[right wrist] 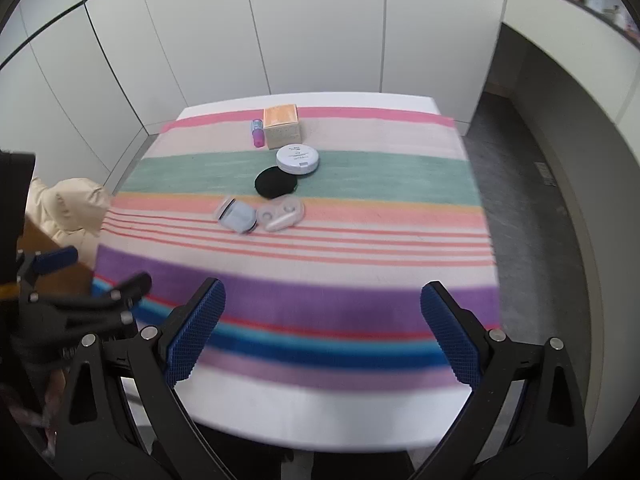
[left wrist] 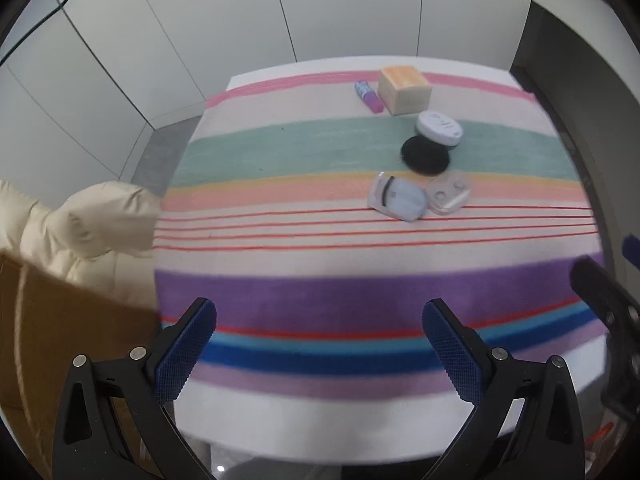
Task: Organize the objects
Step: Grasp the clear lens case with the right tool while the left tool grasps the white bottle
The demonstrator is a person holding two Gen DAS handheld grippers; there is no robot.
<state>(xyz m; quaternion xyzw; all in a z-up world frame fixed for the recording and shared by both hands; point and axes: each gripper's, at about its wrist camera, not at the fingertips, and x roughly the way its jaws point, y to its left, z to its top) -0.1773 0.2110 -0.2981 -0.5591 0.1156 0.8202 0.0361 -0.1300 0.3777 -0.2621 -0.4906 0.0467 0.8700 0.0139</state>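
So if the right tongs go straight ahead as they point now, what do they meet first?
Probably the clear twin-well case and the pale blue case touching it; before them only bare striped cloth shows. Depth is uncertain.

On the table (right wrist: 320,412), the round black pad (right wrist: 276,182) is lying before the square beige box (right wrist: 283,128), behind two small cases.

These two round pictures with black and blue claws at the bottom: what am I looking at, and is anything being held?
No robot here: a person holds a hand tool in each hand, each with a camera looking along its two fingers. One picture shows the left gripper, the other the right gripper. Both are open and hold nothing. On the striped cloth lie a small box, a purple tube, a white round compact, a black pad and two pale cases.
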